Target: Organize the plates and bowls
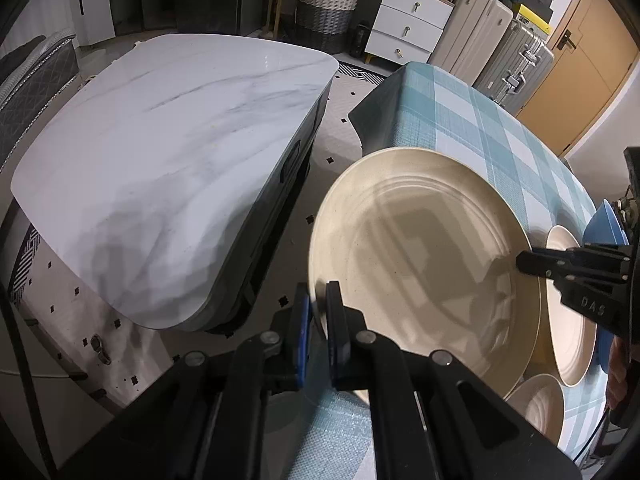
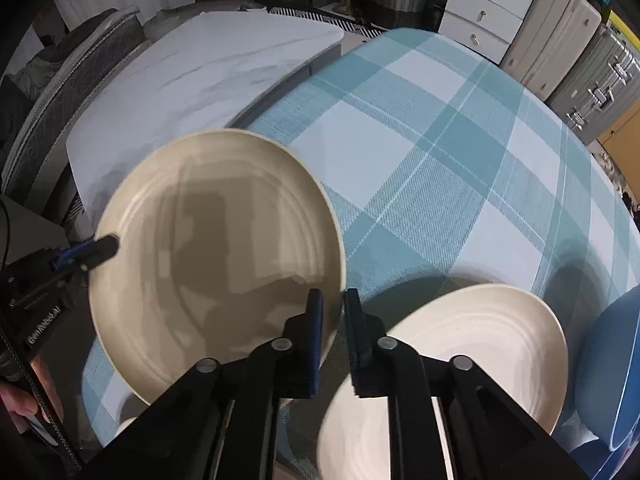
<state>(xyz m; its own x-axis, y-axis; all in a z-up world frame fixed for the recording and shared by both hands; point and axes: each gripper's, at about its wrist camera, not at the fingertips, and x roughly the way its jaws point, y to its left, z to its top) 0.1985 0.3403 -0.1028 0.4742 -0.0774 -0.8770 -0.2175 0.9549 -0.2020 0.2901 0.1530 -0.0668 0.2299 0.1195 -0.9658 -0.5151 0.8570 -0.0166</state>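
Raised letters "DAS" stand on the black body of the right tool (image 1: 524, 262) in the left wrist view. White lettering on the left tool (image 2: 110, 249) body is too blurred to read.

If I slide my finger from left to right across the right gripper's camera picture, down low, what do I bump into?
Left gripper → big plate → right gripper → white plate → blue dish.
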